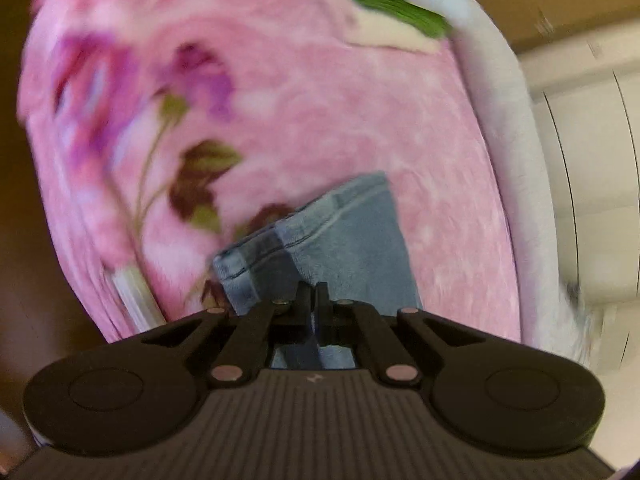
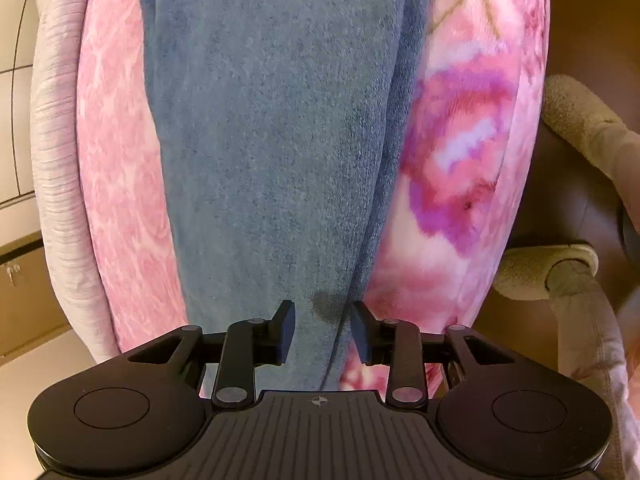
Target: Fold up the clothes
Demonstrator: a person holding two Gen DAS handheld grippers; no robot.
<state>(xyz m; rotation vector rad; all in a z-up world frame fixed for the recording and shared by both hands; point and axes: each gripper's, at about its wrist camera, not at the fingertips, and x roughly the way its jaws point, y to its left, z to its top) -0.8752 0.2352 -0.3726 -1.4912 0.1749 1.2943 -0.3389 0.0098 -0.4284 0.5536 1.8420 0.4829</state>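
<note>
Two grippers meet one blue garment: the left gripper (image 1: 311, 294) is clamped tight on its hemmed end, while the right gripper (image 2: 322, 330) hovers part-open over the blue garment (image 2: 272, 140), stretching lengthwise ahead on the pink blanket (image 2: 116, 160).

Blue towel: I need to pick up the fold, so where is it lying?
The blue towel lies on the pink floral blanket, running straight ahead between the right hand-held gripper's open fingers.
</note>
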